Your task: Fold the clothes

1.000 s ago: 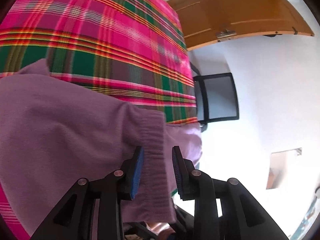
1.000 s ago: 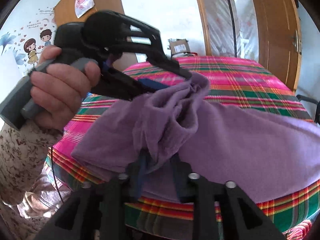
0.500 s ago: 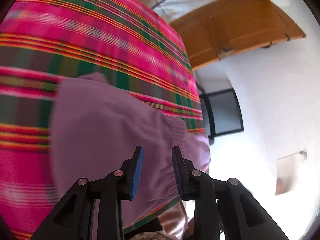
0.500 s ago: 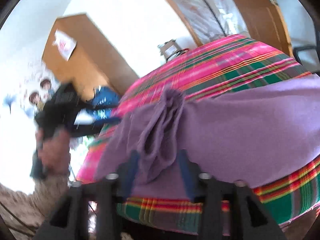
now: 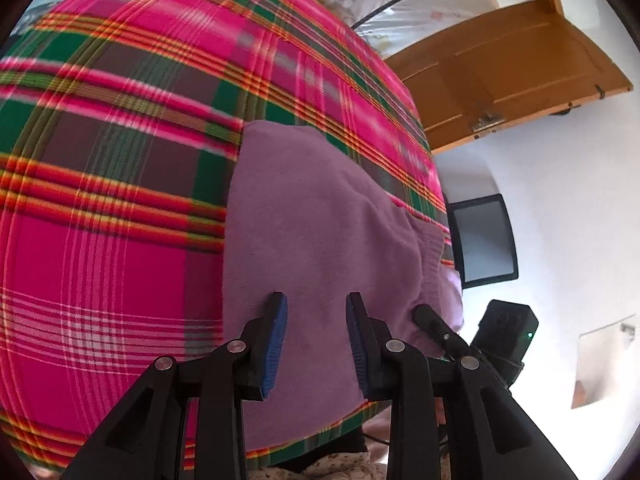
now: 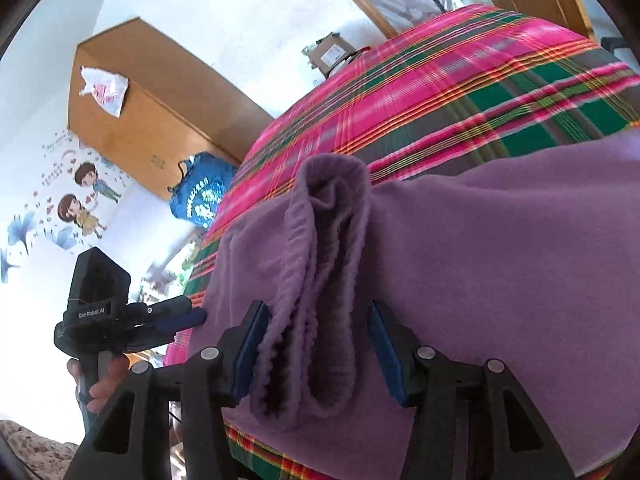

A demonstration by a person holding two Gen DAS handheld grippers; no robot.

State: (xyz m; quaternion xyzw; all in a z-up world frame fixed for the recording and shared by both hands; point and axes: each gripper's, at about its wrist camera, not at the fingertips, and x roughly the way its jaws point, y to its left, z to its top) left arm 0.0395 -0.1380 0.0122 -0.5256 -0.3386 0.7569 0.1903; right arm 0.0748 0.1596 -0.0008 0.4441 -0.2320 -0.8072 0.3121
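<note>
Purple sweater (image 6: 500, 280) lies flat on the plaid bed (image 5: 120, 160); your right claw (image 6: 312, 344) stands wide astride its bunched ribbed cuff (image 6: 320, 280), running lengthwise away, while your left claw (image 5: 316, 340), opening, empty, hovers over the sweater's body.

A bed under a pink-and-green plaid cover (image 5: 120, 208) carries a purple, seemingly folded sweater (image 5: 312, 248).
</note>
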